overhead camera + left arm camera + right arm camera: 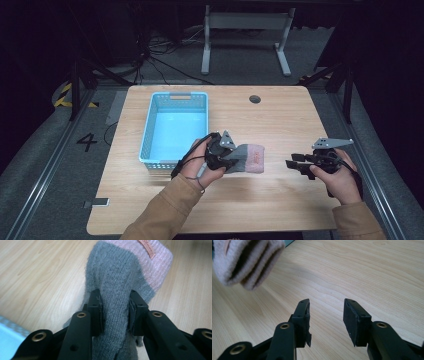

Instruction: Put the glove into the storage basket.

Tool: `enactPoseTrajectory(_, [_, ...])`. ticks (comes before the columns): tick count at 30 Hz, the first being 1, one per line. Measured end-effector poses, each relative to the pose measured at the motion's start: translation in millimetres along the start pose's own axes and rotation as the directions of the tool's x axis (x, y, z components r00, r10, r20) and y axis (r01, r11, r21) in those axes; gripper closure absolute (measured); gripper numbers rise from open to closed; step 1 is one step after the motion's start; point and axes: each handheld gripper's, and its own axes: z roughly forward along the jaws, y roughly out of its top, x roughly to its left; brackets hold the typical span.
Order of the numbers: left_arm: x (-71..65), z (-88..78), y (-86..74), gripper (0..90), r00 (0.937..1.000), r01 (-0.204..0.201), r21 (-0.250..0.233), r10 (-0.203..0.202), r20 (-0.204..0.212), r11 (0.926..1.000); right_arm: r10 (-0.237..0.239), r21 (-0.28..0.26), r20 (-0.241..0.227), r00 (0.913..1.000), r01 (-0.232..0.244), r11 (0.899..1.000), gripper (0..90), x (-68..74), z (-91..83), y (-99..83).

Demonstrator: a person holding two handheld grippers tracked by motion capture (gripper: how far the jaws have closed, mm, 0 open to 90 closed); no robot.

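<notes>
Now left gripper (231, 159) clenched on grey part of knitted sock (248, 158), pink cuff pointing right, at frame centre, seemingly lifted off table (280, 120). Right gripper (296, 164) released, empty, lower right, near cuff. Blue basket (150, 125) upper left, looks empty. Judgement: pickup done; drop into basket, if that is goal, still left.

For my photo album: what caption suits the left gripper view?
Left gripper pinching a grey and pink sock above the wooden table.
</notes>
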Motion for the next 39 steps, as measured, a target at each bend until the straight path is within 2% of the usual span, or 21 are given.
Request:
enactPoseTrajectory(14, [27.9,-39.2,-9.6,68.6,0.9974,0.022,-0.029,-0.024,-0.068,0.9993,0.009,0.009,0.0,1.0,-0.009,1.0,57.5,-0.2,2.7,-2.1])
enactPoseTrajectory(26, [52.5,-60.0,-26.9,68.3,0.9933,0.046,-0.044,-0.051,-0.104,0.9979,0.019,0.015,0.014,0.9997,-0.019,1.0,57.4,0.4,-1.0,-9.6])
enactPoseTrajectory(30, [62.5,-65.7,-32.3,68.2,0.9926,0.061,-0.055,-0.066,-0.101,0.9966,0.018,0.024,0.018,0.9997,-0.018,1.0,57.1,2.2,0.3,-12.5])
enactPoseTrajectory(35, [73.4,-72.8,-37.7,68.1,0.9901,0.073,-0.054,-0.079,-0.116,0.9959,0.012,0.035,0.025,0.9996,-0.013,0.999,56.3,3.3,3.3,-16.2])
enactPoseTrajectory(39, [83.5,-76.7,-43.6,68.1,0.9868,0.097,-0.054,-0.103,-0.125,0.9939,0.016,0.038,0.031,0.9994,-0.017,0.999,56.3,3.0,3.6,-18.5])
